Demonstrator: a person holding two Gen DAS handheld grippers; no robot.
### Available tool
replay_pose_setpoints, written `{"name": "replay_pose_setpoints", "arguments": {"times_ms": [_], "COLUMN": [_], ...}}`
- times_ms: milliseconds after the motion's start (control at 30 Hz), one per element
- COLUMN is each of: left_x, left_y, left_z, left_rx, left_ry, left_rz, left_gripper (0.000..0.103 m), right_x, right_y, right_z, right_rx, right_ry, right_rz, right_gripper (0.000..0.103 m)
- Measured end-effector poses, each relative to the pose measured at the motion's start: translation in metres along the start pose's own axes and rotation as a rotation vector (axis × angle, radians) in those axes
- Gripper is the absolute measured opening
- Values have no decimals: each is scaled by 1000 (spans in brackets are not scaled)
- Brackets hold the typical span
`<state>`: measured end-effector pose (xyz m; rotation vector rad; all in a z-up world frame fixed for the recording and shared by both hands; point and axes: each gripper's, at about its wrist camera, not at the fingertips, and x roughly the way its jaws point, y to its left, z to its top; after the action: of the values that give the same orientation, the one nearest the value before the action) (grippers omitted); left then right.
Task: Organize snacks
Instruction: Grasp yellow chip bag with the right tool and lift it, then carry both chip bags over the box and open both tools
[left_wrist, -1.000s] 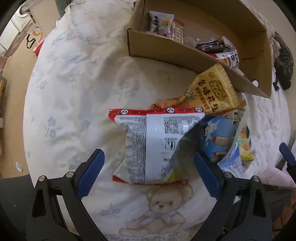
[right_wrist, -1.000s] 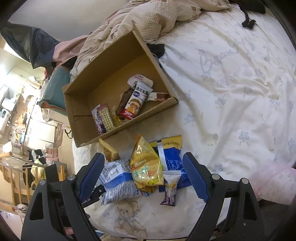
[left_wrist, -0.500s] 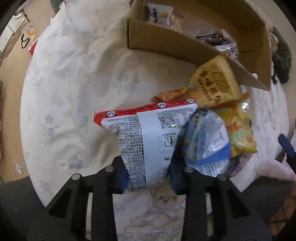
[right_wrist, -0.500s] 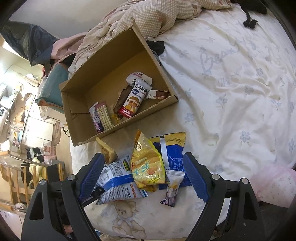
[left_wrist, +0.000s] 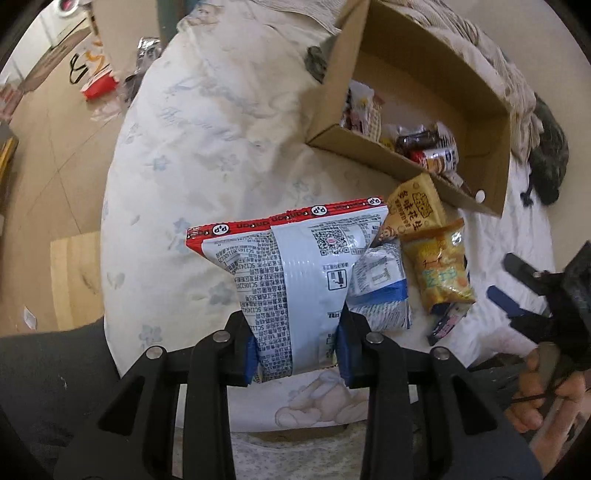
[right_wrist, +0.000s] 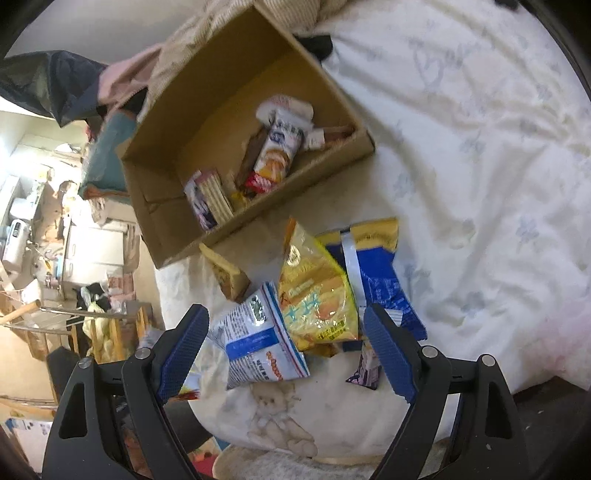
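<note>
Spreading across both views, the bed (left_wrist: 207, 155) carries the cardboard box (left_wrist: 373, 147) at upper right, which already holds several snacks. Four or five packets lie loose below it, so sorting looks roughly half done. The red-edged white snack bag (left_wrist: 295, 280) sits pinched at centre in the left claw (left_wrist: 297, 350), lifted clear. The right claw (right_wrist: 288, 354) gapes wide and empty over the blue-and-white packet (right_wrist: 255, 339) and yellow packet (right_wrist: 317, 295).
</note>
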<state>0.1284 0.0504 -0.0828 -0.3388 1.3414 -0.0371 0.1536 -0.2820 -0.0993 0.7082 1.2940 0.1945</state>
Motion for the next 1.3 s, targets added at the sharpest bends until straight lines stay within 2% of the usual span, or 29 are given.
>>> {"name": "replay_pose_setpoints", "arguments": {"times_ms": [200,300,400,500,533,567,600,700,833,900,967,1000,1033,1067,1167,1300], "left_x": [5,8,8,7,7,7,7,4,7,11,14,15,16,16,16,17], "left_y": [-3,-11,-15,-15,-14,-14,-13,-13,-11,-10,-11,-11,-11,-10,-8,-4], "left_z": [4,4,6,7,7,7,7,9,11,11,11,11,12,12,13,13], "left_rx": [-13,1,11,7,3,-1,-5,-14,-23,-24,-18,-15,-12,-10,-15,-27], "left_ry": [-12,-18,-26,-31,-29,-28,-30,-56,-57,-44,-39,-41,-46,-50,-59,-57], "left_rz": [6,2,-1,-3,-6,-7,-6,12,23,27,36,45,56,63,75,80], "left_gripper": [29,29,29,29,29,29,29,29,29,29,29,29,29,29,29,29], "right_x": [20,29,34,44,47,49,50,56,76,85,89,89,88,85,68,36], "right_y": [8,19,27,22,21,23,27,36,35,35,40,42,43,42,41,32], "right_z": [8,12,13,11,10,9,7,2,-5,-8,-11,-11,-12,-13,-14,-12], "right_rx": [-28,-68,-135,-122,-124,-139,-161,-199,-229,-248,-281,-293,-302,-305,-310,-266], "right_ry": [32,35,23,59,76,88,104,146,199,222,221,210,199,192,158,94], "right_rz": [-55,-47,-139,-195,-189,-174,-148,-94,-211,-231,-238,-242,-245,-237,-210,-153], "right_gripper": [84,84,83,83,82,74,70,67,67,66,53,50,38,34,28,27]}}
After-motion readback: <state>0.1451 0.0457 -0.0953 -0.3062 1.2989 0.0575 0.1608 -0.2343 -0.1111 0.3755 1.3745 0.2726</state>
